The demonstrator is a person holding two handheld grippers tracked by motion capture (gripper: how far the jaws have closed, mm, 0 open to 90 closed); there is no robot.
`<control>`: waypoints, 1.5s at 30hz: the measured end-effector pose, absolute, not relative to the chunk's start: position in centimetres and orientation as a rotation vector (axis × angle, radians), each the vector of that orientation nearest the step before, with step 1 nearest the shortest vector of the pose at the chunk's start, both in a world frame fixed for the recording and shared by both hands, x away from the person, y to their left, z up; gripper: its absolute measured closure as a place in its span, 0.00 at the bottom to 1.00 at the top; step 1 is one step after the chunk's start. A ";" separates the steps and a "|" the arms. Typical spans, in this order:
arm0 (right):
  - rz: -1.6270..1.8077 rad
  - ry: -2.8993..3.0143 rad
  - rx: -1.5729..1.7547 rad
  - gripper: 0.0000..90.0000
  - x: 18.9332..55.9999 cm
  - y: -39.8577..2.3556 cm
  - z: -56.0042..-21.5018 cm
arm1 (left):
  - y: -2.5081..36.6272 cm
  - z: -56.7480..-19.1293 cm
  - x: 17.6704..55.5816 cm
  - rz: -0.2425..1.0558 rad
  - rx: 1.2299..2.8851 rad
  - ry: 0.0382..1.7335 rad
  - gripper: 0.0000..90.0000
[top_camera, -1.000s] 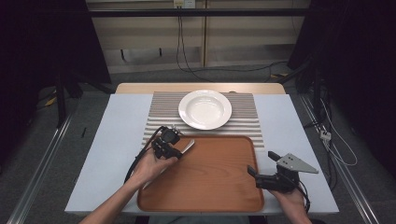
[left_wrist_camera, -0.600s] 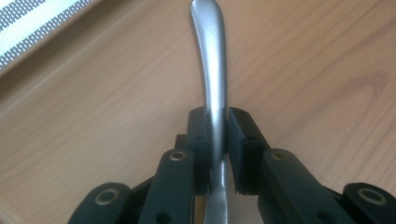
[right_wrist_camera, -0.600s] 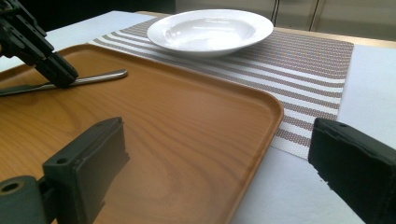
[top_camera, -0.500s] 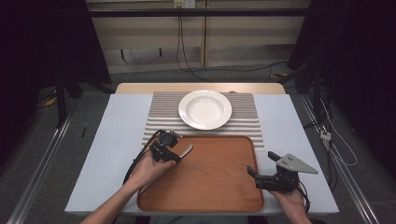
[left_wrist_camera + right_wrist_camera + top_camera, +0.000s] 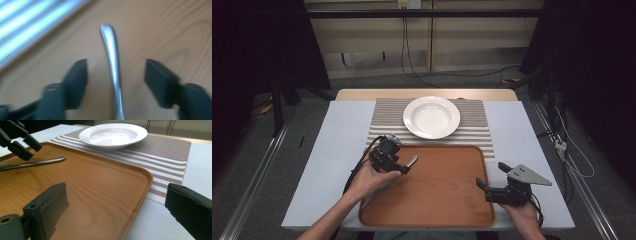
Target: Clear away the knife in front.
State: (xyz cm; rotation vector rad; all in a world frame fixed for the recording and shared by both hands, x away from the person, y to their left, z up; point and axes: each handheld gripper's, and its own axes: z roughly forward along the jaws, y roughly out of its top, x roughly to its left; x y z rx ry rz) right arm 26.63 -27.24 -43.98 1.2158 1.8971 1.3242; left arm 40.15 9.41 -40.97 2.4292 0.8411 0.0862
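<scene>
Left claw (image 5: 116, 72) jaws just opened, silver metal utensil handle (image 5: 112, 70) lying free between them on brown wooden tray (image 5: 442, 195), far-left corner. Handle's long axis runs along claw's reach. Left hand nearer. Right claw (image 5: 117, 212) wide open, empty, at tray's right edge.
</scene>
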 end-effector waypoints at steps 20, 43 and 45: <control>1.315 1.905 1.206 0.05 26.6 -27.0 -43.9 | 7.5 -42.6 38.4 0.094 2.485 0.599 1.00; 1.317 1.904 1.193 0.05 26.4 -27.2 -43.7 | 8.5 -43.0 39.1 0.151 2.482 0.693 1.00; 1.317 1.908 1.191 0.05 26.4 -27.2 -43.7 | 8.5 -43.0 39.1 0.161 2.478 0.704 1.00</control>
